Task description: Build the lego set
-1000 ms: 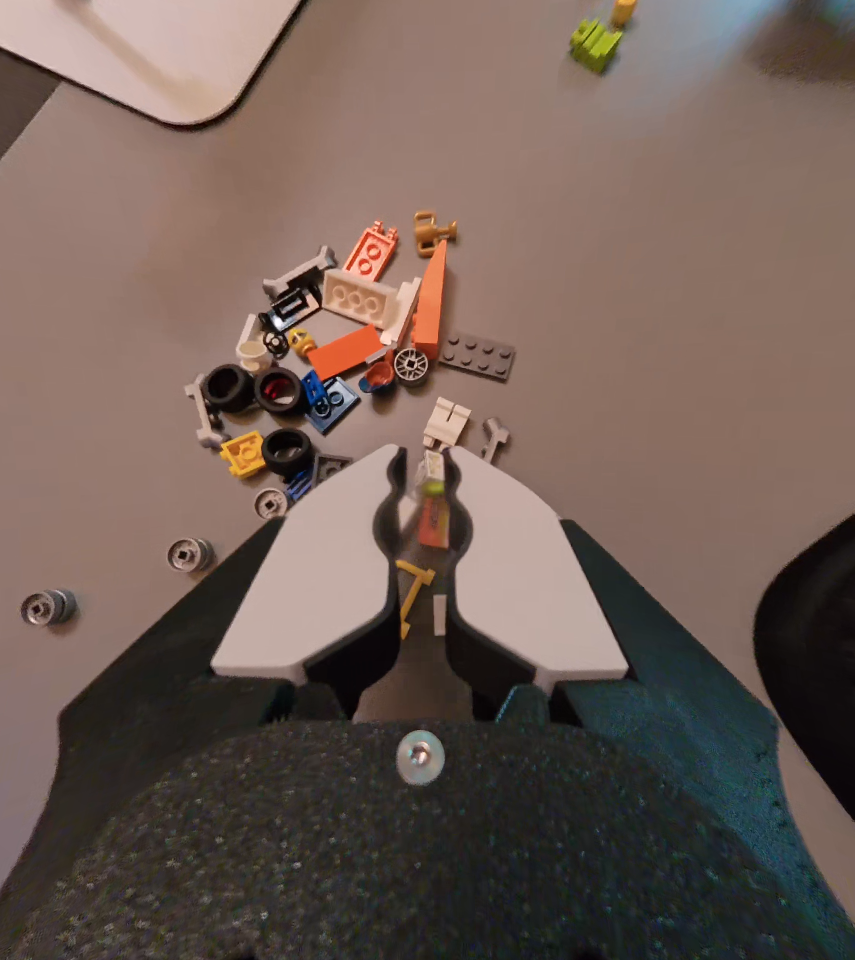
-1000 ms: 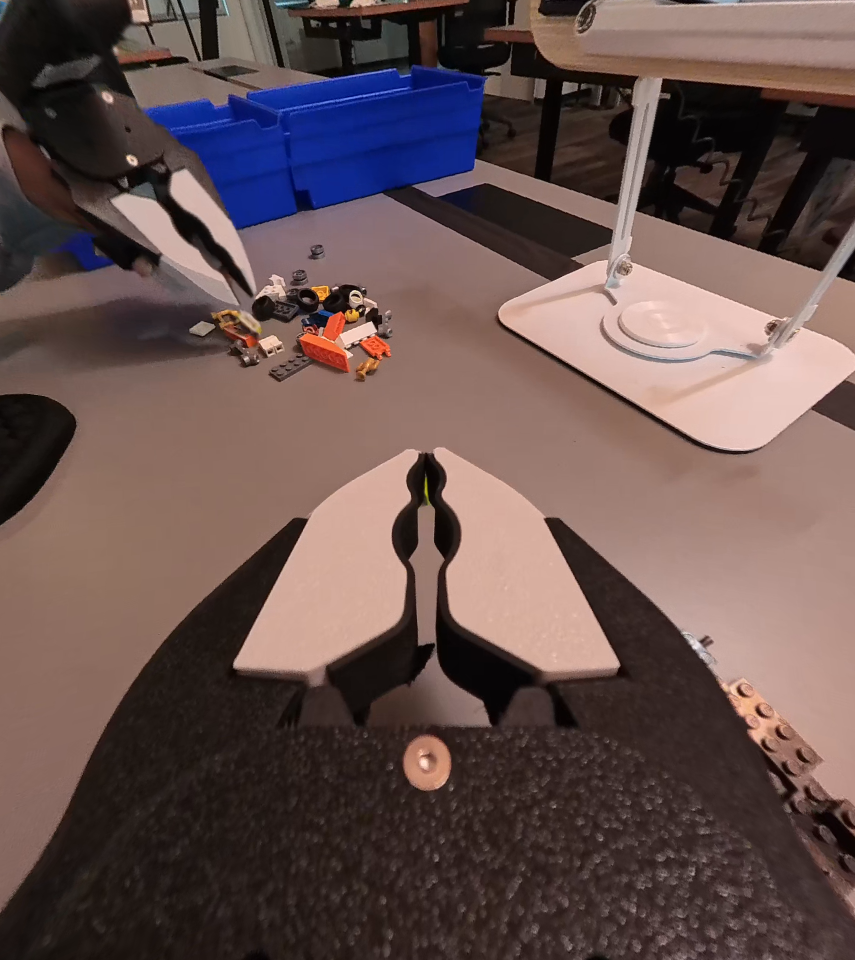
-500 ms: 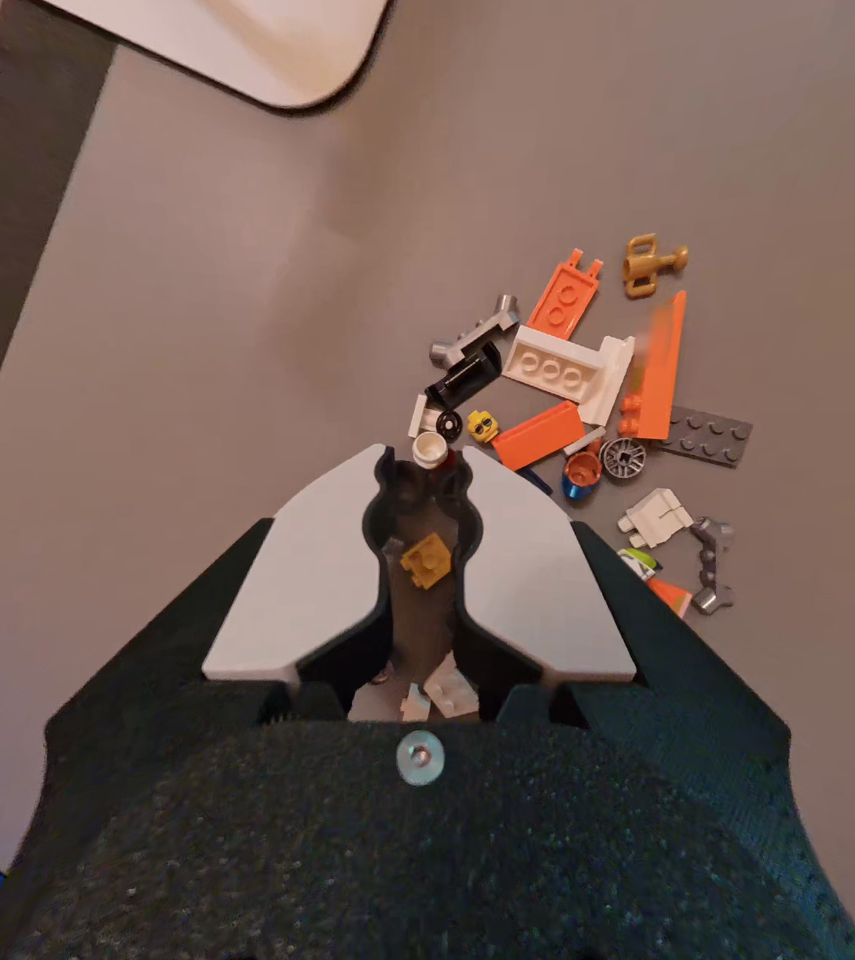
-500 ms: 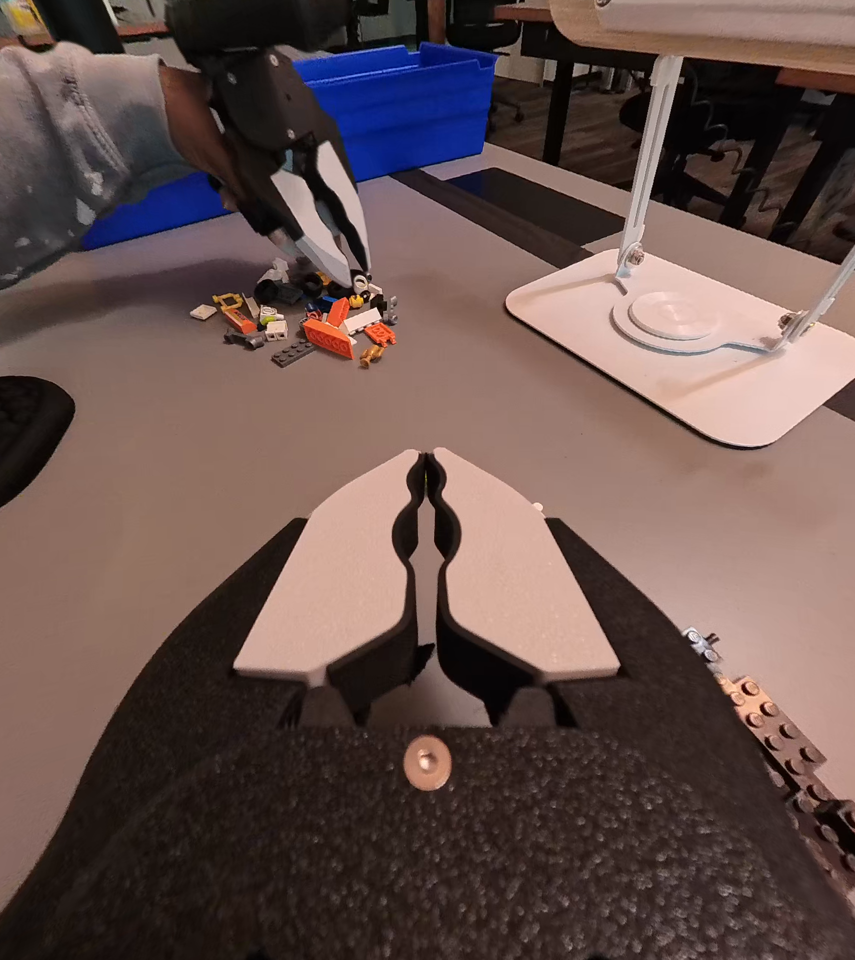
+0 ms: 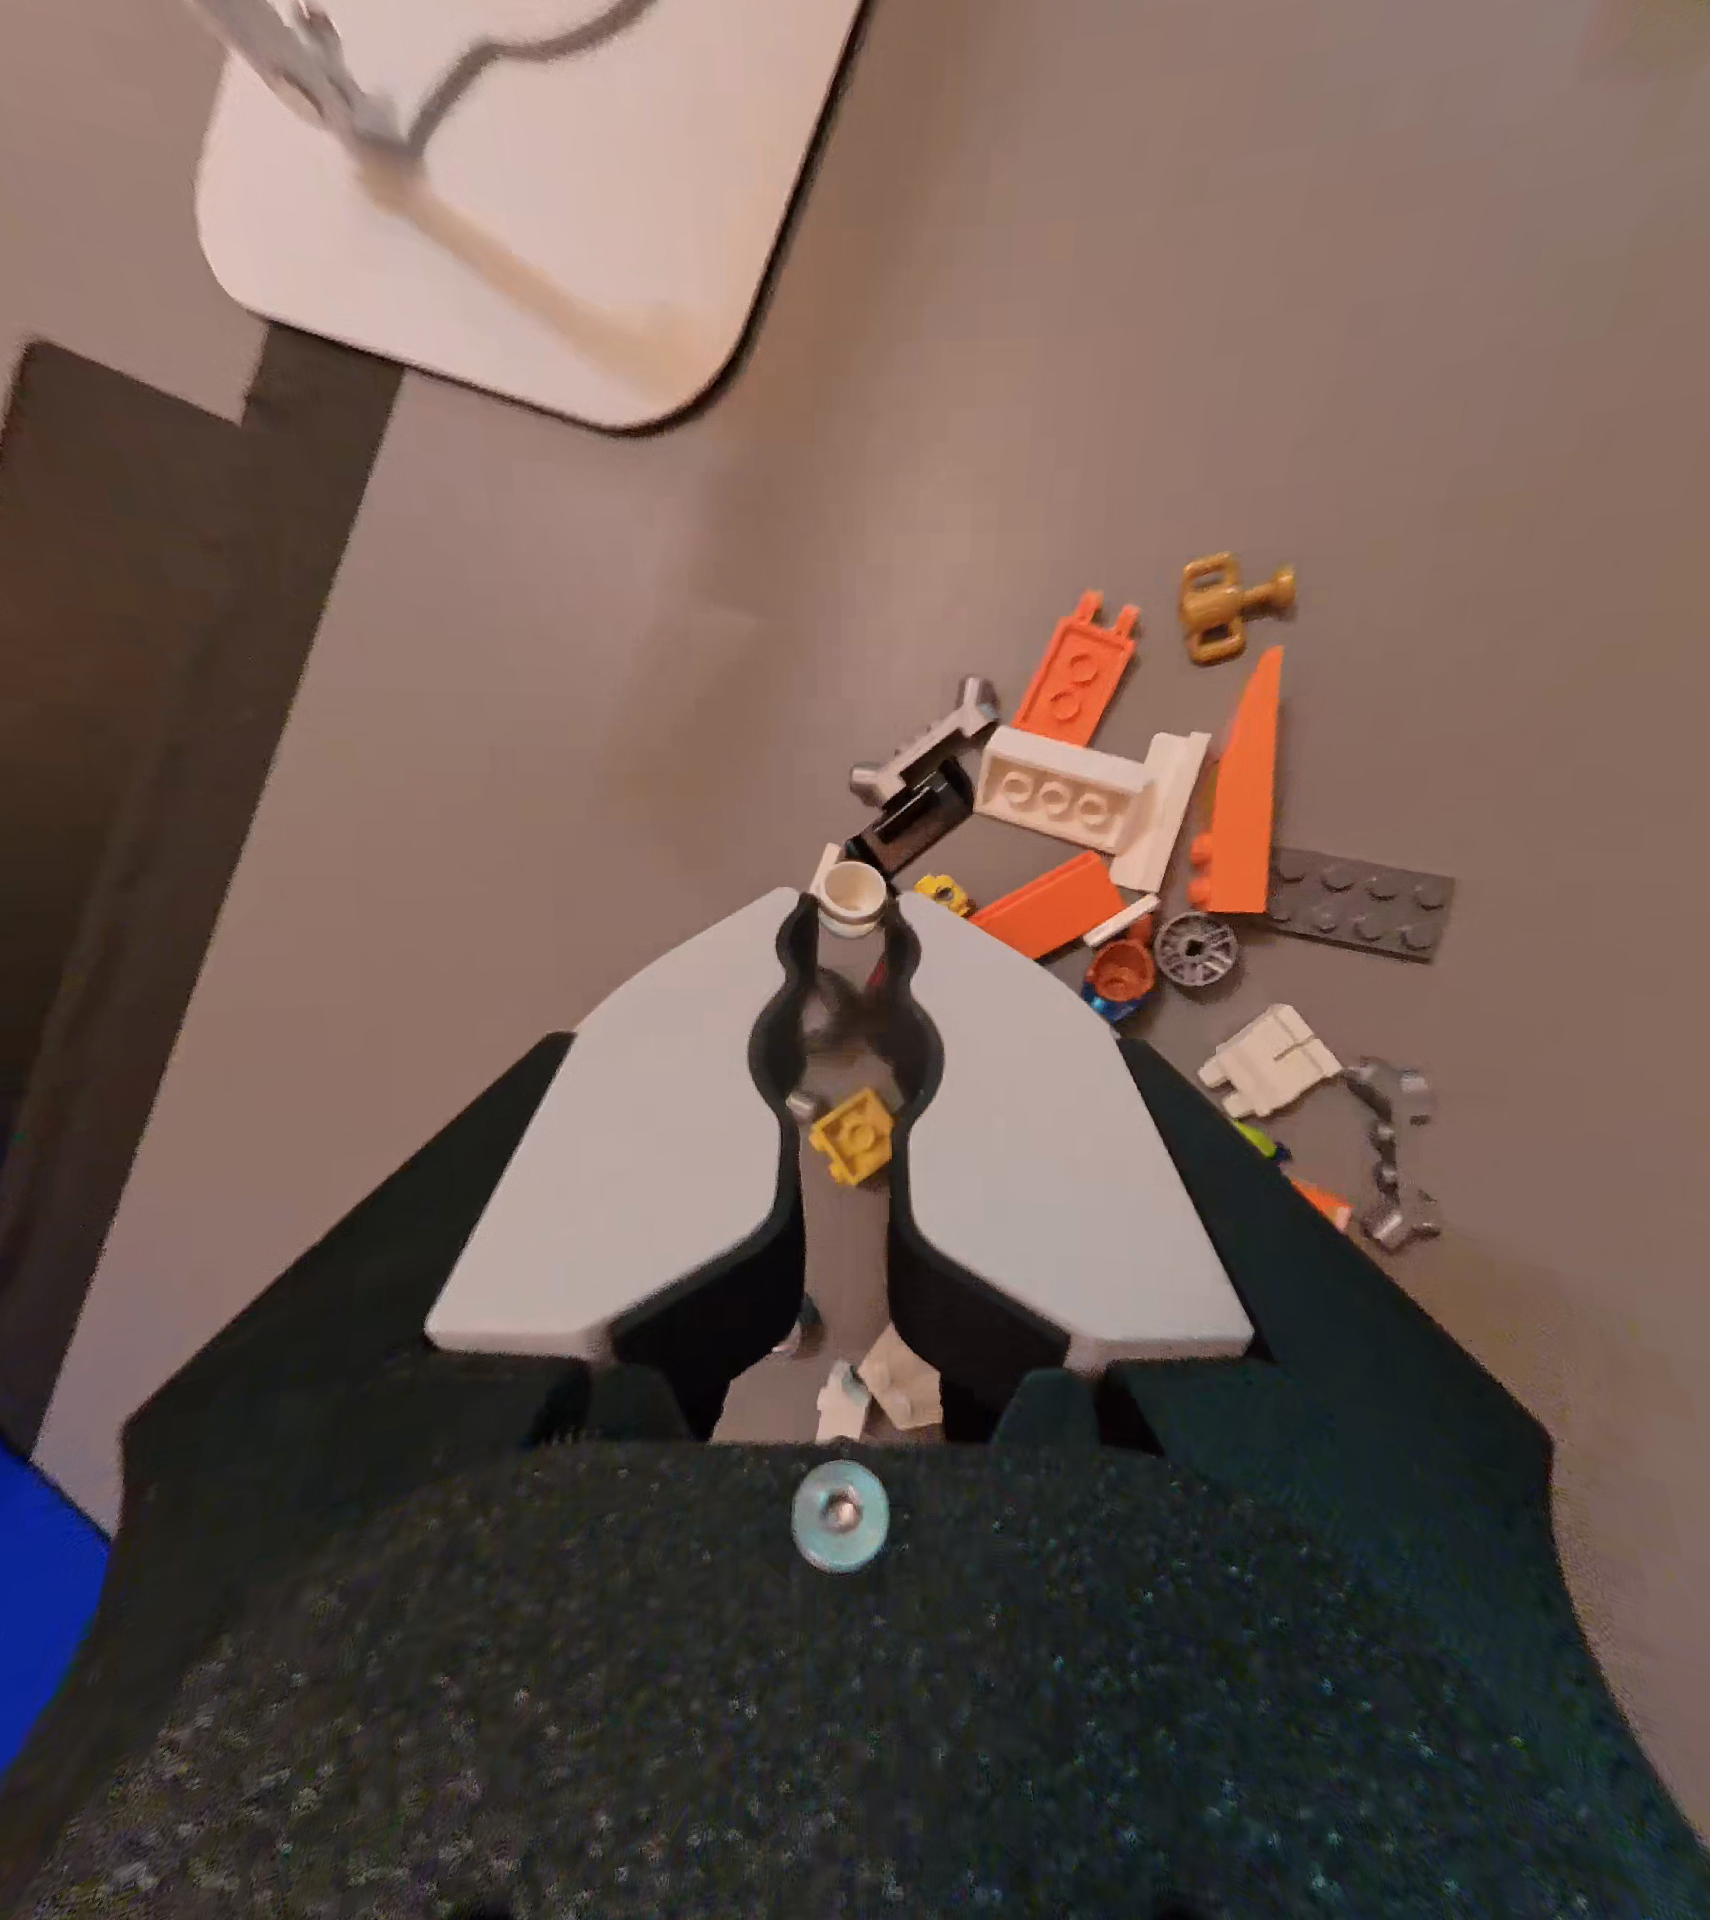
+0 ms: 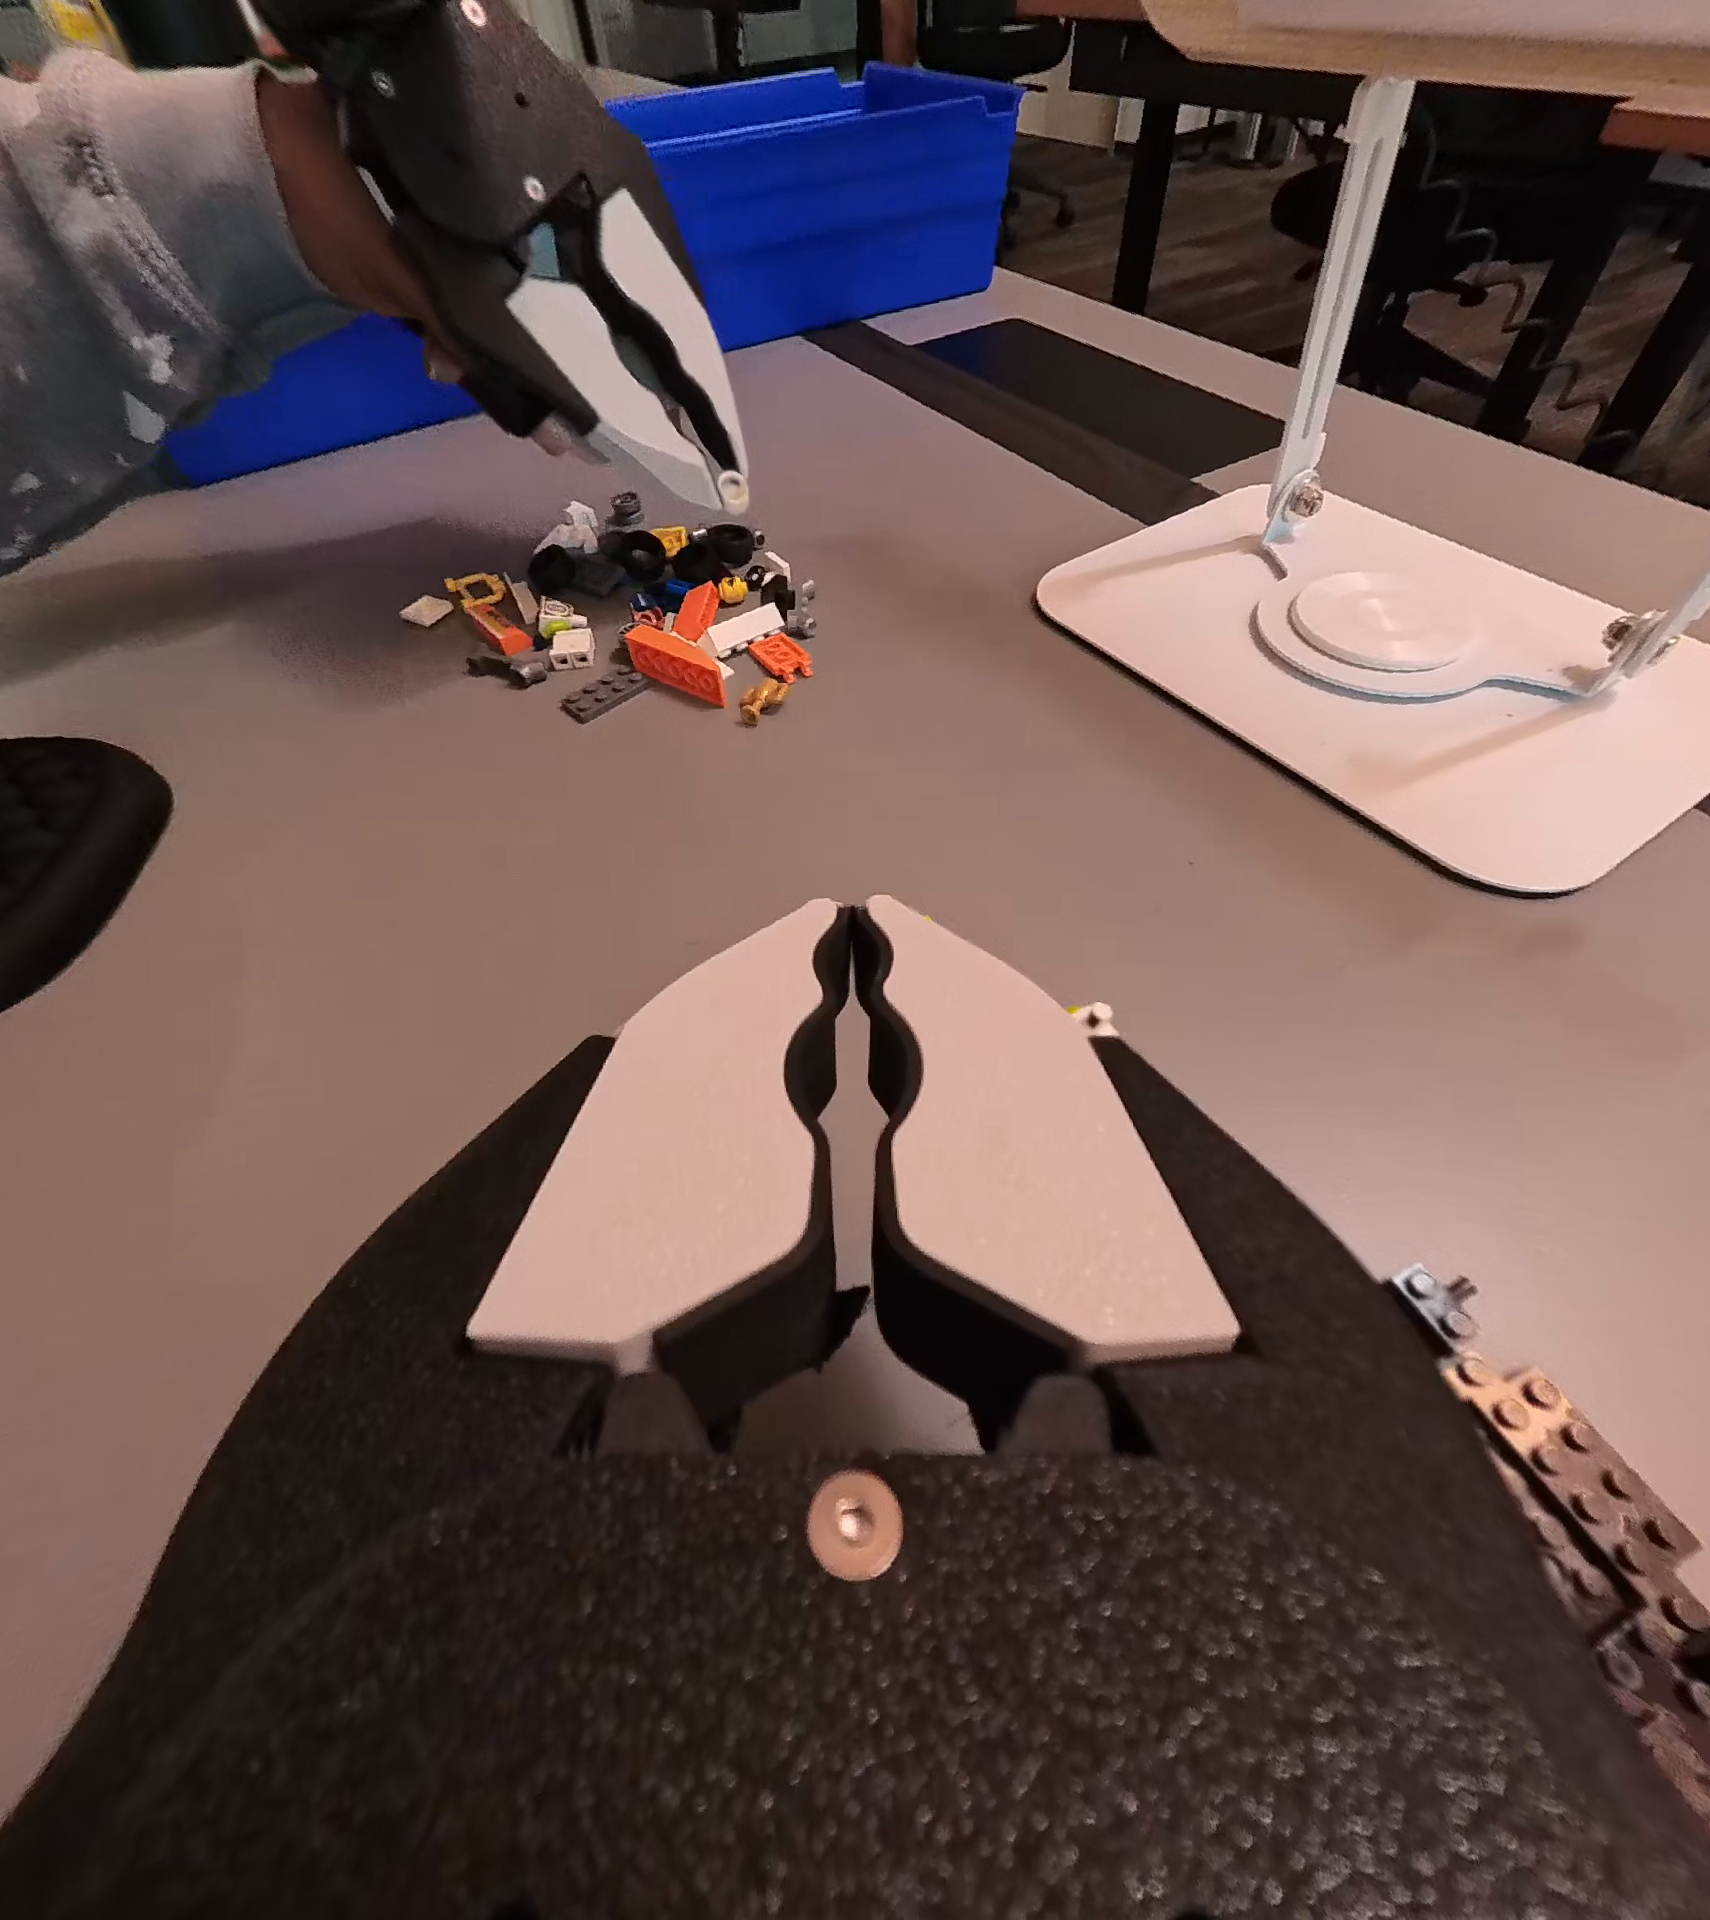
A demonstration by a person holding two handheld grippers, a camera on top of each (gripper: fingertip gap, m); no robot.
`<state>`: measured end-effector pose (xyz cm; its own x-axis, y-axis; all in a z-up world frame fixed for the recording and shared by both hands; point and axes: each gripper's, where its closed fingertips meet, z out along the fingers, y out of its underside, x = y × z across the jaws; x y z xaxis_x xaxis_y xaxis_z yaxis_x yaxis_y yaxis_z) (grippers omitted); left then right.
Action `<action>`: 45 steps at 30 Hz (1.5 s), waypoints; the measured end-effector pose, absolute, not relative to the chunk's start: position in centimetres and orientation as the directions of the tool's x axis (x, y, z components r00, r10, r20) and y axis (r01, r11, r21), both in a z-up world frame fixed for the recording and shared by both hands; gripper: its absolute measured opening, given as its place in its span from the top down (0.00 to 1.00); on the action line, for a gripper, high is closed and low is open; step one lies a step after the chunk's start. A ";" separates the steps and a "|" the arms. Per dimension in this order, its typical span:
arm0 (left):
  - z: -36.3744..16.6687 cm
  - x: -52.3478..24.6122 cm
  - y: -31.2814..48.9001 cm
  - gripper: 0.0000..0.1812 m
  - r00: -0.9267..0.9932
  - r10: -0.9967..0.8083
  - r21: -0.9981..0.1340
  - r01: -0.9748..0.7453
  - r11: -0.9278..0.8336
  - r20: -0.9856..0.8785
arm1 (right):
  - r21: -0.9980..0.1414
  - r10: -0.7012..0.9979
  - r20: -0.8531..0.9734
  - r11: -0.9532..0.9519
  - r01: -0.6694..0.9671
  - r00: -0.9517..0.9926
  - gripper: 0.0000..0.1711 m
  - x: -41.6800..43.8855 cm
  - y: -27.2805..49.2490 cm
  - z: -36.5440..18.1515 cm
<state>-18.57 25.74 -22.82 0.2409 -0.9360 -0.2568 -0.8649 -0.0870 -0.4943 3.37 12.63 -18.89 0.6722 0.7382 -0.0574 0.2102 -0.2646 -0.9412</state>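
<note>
White round piece (image 5: 853,901) (lifted) in left gripper (image 5: 851,914)

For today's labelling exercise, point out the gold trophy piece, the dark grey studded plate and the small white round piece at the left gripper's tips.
gold trophy piece (image 5: 1228,611), left wrist view, cup body.
dark grey studded plate (image 5: 1360,902), left wrist view, studded top.
small white round piece (image 5: 853,897), left wrist view, open rim.

Steep left view, low right view

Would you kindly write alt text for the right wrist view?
The left gripper holds a small white round piece above a pile of loose bricks on a grey table; the right gripper waits shut in front.
</note>
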 end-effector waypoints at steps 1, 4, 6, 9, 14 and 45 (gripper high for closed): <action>-22.4 -18.4 25.4 0.93 0.233 -0.930 -0.502 -0.863 -0.062 -0.285 | -0.940 0.742 -0.061 -0.267 0.210 0.668 1.00 3.2 12.6 -19.0; -21.9 -17.8 23.9 0.93 0.191 -0.919 -0.504 -0.864 0.010 -0.345 | -0.936 0.755 -0.064 -0.272 0.223 0.653 1.00 2.6 12.3 -19.3; -22.0 -17.4 22.5 0.93 0.137 -0.915 -0.488 -0.870 0.071 -0.379 | -0.932 0.762 -0.056 -0.271 0.239 0.646 1.00 2.2 12.1 -19.5; -22.8 -16.7 20.1 0.93 0.027 -0.901 -0.426 -0.887 0.178 -0.433 | -0.927 0.769 -0.043 -0.269 0.261 0.638 1.00 1.6 11.9 -20.0; -24.5 -15.0 16.5 0.93 -0.172 -0.850 -0.277 -0.897 0.343 -0.498 | -0.920 0.776 -0.040 -0.273 0.279 0.629 1.00 0.9 11.8 -20.4; -25.8 -12.3 13.8 0.93 0.176 -0.955 -0.605 -0.797 0.004 -0.238 | -0.901 0.800 -0.050 -0.294 0.319 0.598 1.00 0.1 11.3 -21.8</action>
<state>-12.34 13.82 -25.84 0.1760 -0.9553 -0.2378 -0.7965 0.0038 -0.6046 0.11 11.34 -21.83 0.5979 0.8000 -0.0498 0.3186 -0.2942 -0.9011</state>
